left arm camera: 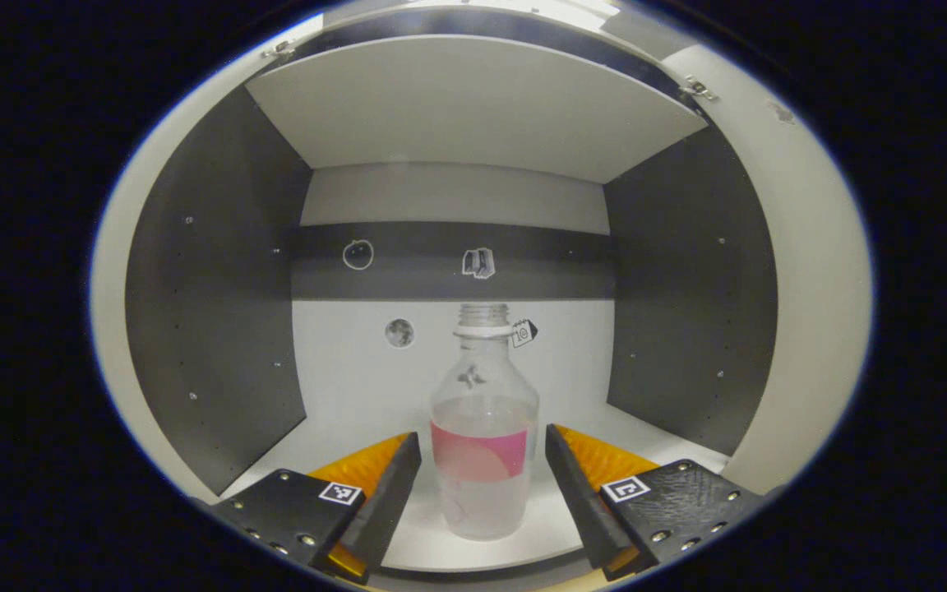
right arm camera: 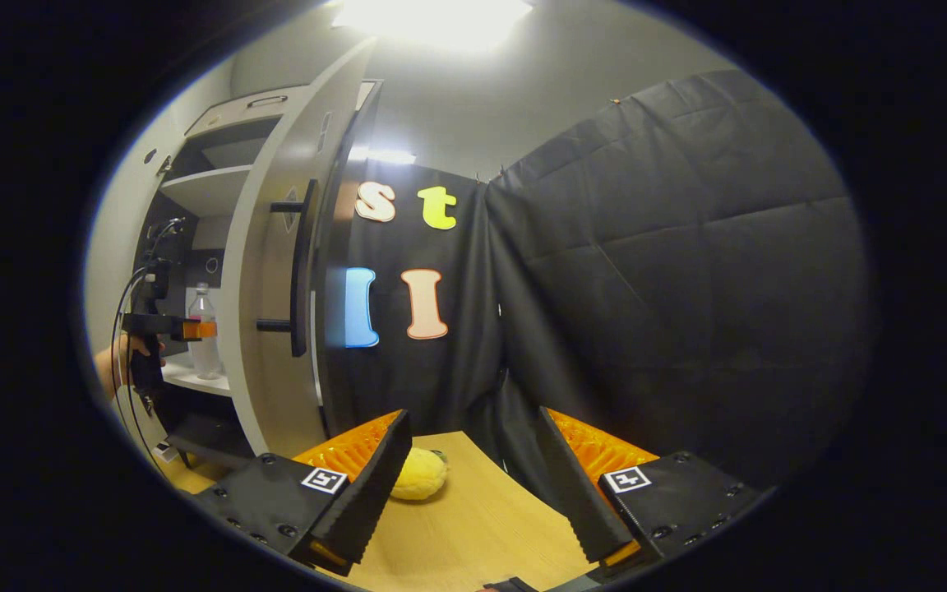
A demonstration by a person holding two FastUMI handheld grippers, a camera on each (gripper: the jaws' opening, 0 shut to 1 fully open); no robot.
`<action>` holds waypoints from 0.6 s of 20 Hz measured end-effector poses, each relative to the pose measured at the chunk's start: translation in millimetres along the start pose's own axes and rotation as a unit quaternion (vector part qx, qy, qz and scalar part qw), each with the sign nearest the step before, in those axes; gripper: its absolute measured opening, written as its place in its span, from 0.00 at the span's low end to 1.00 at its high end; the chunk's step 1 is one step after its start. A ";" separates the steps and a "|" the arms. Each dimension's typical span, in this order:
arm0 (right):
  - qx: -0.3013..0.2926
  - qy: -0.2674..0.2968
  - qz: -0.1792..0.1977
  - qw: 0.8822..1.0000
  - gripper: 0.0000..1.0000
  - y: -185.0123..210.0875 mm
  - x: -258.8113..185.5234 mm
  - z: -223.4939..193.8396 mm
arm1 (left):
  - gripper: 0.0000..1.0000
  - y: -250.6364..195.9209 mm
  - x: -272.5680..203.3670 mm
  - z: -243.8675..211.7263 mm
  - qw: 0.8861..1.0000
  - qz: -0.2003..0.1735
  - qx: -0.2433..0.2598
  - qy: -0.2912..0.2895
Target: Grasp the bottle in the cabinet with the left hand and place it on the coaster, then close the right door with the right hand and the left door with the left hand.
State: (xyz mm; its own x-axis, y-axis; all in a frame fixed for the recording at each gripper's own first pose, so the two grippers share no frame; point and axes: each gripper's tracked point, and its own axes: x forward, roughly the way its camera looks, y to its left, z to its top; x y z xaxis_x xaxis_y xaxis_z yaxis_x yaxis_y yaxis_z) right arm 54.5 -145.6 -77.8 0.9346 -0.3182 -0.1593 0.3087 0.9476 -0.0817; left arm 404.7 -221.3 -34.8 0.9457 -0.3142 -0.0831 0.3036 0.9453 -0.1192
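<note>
Reaching into the cabinet [left arm camera: 210,329], the left gripper [left arm camera: 483,469] is spread wide with the bottle [left arm camera: 484,444] standing upright between its fingers, a gap showing on each side, so nothing is grasped. The bottle stands on the cabinet's lower shelf [left arm camera: 342,395], under another shelf above. Off to one side, the right gripper [right arm camera: 469,477] hangs released over the wooden bench [right arm camera: 473,526], a yellow object [right arm camera: 418,475] just ahead of it, the open door [right arm camera: 272,271] beyond.
</note>
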 end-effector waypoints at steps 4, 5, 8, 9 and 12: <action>-0.005 -0.001 0.008 1.000 0.96 2.5 -3.2 0.5 | 0.70 3.0 -5.1 1.4 1.000 0.003 -0.013 -0.001; -0.004 -0.002 0.012 1.000 0.96 3.2 -3.6 2.0 | 0.71 3.9 -10.5 2.1 1.000 0.004 -0.018 -0.002; -0.002 -0.005 0.028 1.000 0.96 4.4 -5.6 2.6 | 0.70 4.4 -34.7 10.3 1.000 0.009 -0.024 -0.012; -0.001 -0.005 0.035 0.999 0.96 5.4 -5.6 2.5 | 0.70 4.1 -44.6 12.7 1.000 0.012 -0.023 -0.015; 0.005 -0.006 0.057 0.998 0.96 5.8 -9.9 1.5 | 0.70 1.9 -78.4 20.9 0.999 0.019 -0.020 -0.026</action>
State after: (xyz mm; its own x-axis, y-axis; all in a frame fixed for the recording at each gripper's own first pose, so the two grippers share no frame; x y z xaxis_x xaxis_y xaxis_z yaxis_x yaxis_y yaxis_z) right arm 47.3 -137.0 -75.2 0.9657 -0.2077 -0.1559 0.2017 0.9780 -0.0540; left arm 333.6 -193.0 -7.9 0.9616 -0.2720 -0.0371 0.2633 0.9520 -0.1560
